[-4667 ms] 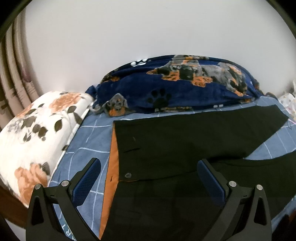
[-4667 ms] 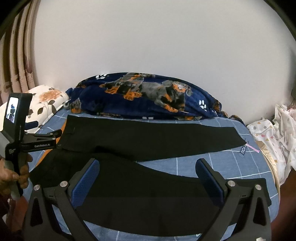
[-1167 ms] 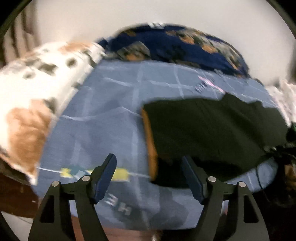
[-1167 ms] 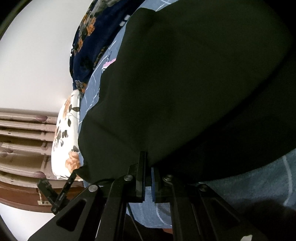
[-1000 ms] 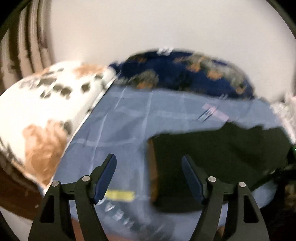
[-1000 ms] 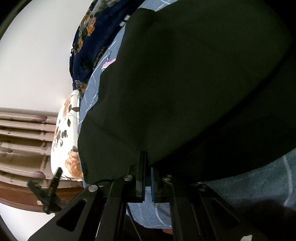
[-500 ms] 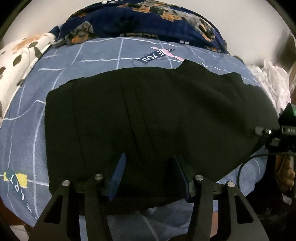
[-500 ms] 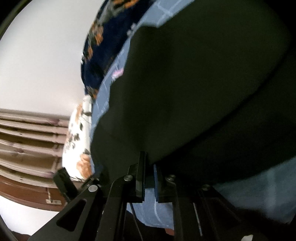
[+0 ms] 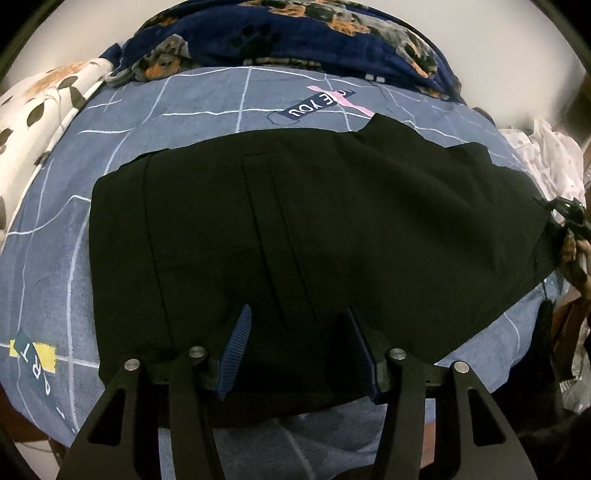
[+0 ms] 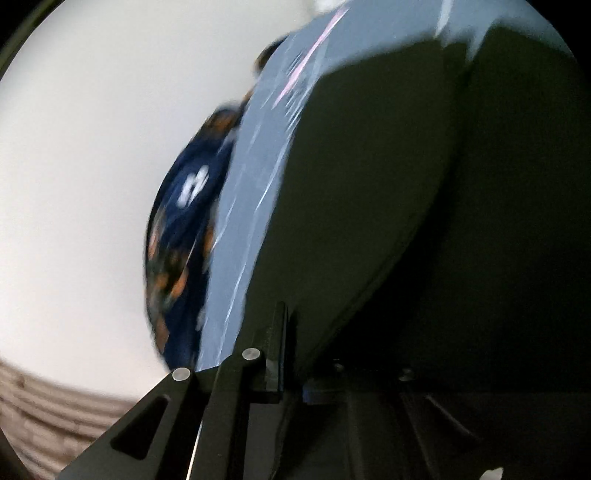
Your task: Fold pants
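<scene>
The black pants (image 9: 314, 229) lie folded into a wide flat bundle on the blue checked bedsheet (image 9: 199, 99). My left gripper (image 9: 295, 350) hovers over the bundle's near edge, its blue-padded fingers (image 9: 232, 347) apart and holding nothing. My right gripper shows small at the bundle's right end in the left wrist view (image 9: 570, 218). In the blurred, tilted right wrist view the pants (image 10: 388, 192) fill the frame and drape over my right gripper (image 10: 295, 369); one finger (image 10: 277, 354) shows, the other is hidden in dark cloth.
A navy dog-print blanket (image 9: 288, 33) is heaped at the back by the white wall. A floral pillow (image 9: 40, 107) lies at the left. White spotted fabric (image 9: 543, 155) sits at the right edge. The bed's front edge runs just below my left gripper.
My left gripper swung from the pillow side to the folded pants and its fingers narrowed. My right gripper, earlier shut on the cloth, has tilted and moved fast; its view is blurred.
</scene>
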Action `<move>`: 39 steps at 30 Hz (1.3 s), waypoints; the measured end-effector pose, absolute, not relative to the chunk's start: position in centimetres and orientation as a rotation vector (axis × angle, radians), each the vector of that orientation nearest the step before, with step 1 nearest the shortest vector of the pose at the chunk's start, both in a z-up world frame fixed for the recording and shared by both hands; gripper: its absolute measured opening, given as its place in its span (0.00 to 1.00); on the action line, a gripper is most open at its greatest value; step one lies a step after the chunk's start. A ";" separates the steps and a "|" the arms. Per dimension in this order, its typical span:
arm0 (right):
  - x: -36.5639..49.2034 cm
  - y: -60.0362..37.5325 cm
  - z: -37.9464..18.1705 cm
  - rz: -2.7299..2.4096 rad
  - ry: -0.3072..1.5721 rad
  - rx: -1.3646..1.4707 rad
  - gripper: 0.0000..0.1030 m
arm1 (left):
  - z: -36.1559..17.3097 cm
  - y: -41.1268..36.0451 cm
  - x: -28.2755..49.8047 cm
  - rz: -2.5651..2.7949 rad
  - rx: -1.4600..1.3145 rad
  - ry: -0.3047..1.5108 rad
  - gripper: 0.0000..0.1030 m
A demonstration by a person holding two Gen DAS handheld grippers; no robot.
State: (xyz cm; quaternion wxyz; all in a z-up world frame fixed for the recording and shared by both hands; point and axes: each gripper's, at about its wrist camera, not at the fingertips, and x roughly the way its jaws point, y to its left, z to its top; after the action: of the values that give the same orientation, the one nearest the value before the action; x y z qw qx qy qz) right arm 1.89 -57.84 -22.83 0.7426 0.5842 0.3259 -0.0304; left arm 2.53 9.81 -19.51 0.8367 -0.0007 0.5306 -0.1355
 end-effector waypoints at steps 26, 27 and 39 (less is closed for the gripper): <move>-10.8 -61.7 -21.9 -0.226 0.719 1.251 0.01 | -19.2 11.0 2.7 -0.442 0.012 1.142 0.55; -10.9 -61.9 -22.1 -0.219 0.708 1.264 0.01 | -19.2 11.1 2.7 -0.447 0.008 1.143 0.56; -12.7 -63.9 -22.2 -0.262 0.658 1.305 0.02 | -19.4 10.5 2.3 -0.471 0.048 1.121 0.66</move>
State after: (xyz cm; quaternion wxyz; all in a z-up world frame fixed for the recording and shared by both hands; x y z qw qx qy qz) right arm -12.71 -63.87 -22.25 0.7368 0.5942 0.2995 -0.1194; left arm 2.28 10.51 -19.39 0.8204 0.0224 0.5268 -0.2213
